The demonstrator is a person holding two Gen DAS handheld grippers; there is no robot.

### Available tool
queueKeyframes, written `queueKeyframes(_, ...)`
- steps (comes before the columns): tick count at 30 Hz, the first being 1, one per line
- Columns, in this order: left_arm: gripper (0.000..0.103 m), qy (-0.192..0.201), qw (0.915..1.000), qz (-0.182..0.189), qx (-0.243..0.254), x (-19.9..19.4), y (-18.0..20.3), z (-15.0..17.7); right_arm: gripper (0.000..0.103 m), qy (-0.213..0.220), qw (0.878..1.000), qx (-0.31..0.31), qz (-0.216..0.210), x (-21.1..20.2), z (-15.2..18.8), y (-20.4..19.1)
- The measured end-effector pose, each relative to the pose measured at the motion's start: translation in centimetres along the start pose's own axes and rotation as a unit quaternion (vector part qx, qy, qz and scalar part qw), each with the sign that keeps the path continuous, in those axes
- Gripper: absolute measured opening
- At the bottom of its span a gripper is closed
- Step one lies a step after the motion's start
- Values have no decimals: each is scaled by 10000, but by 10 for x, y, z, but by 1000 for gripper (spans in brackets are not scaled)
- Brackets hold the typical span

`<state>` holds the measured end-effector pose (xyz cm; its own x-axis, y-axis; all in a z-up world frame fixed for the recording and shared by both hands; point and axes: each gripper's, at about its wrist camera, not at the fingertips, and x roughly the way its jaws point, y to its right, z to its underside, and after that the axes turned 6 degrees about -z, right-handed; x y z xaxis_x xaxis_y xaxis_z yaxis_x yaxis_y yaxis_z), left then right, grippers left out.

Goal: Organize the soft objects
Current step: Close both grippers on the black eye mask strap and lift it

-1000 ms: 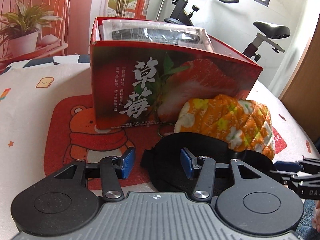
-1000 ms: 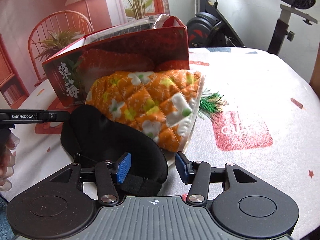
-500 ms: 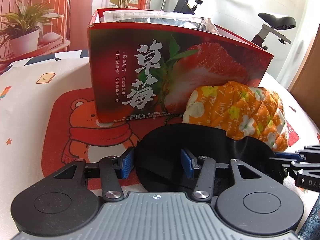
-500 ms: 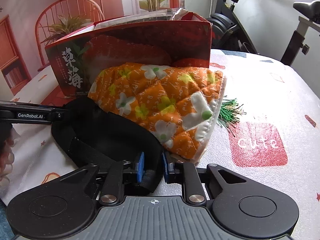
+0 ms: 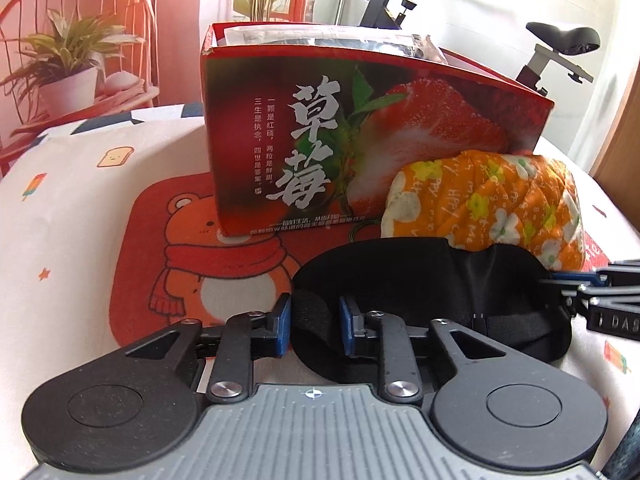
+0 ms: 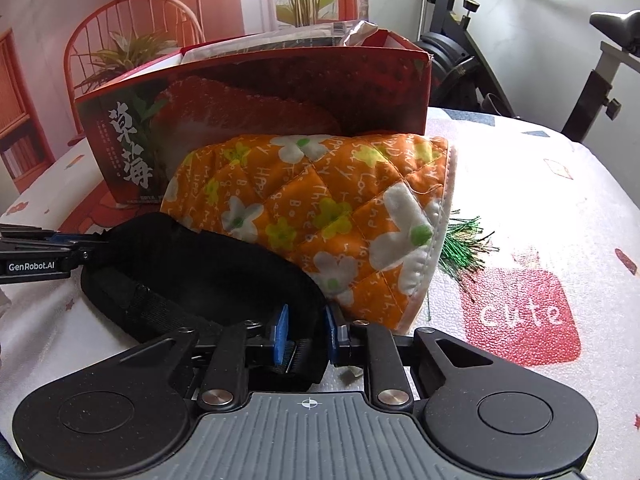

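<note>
Black padded eye mask, strap looped

Black fabric sleep mask lying flat on the table, touching quilted orange floral oven mitt leaning behind it

Box contents: silvery plastic packets poking above the rim of the strawberry box; rest hidden behind its front wall.
Box front, lower right: covered by the orange floral mitt leaning on it.
Green tinsel: only strands visible right of the mitt; source hidden under it.
Black eye mask: far edge tucked under the mitt; near end masked by gripper fingers.
Right gripper in left view: cut by right edge, lettering partly lost.
Left gripper in right view: cut by left edge.
Small print on box: too fine to read.
</note>
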<state>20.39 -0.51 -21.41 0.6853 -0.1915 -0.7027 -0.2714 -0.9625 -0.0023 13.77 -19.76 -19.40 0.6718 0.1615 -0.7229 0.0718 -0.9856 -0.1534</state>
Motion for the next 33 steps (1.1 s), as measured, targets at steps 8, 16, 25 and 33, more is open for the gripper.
queueKeyframes(8, 27, -66, 9999, -69, -50, -20, 5, 17, 26, 128, 9998, 178, -32, -12, 9, 6)
queueKeyframes(16, 27, -69, 9996, -159, -214, -33, 8, 28, 36, 357, 9974, 589, -195, -35, 28, 19)
queueKeyframes(25, 27, -46, 9994, -286, -173, -33, 12, 28, 49, 279, 9980, 483, -303, -46, 35, 9)
queueKeyframes(33, 28, -28, 9992, -291, -277, -35, 11, 30, 40, 122, 9969, 575, -529, -40, 38, 7)
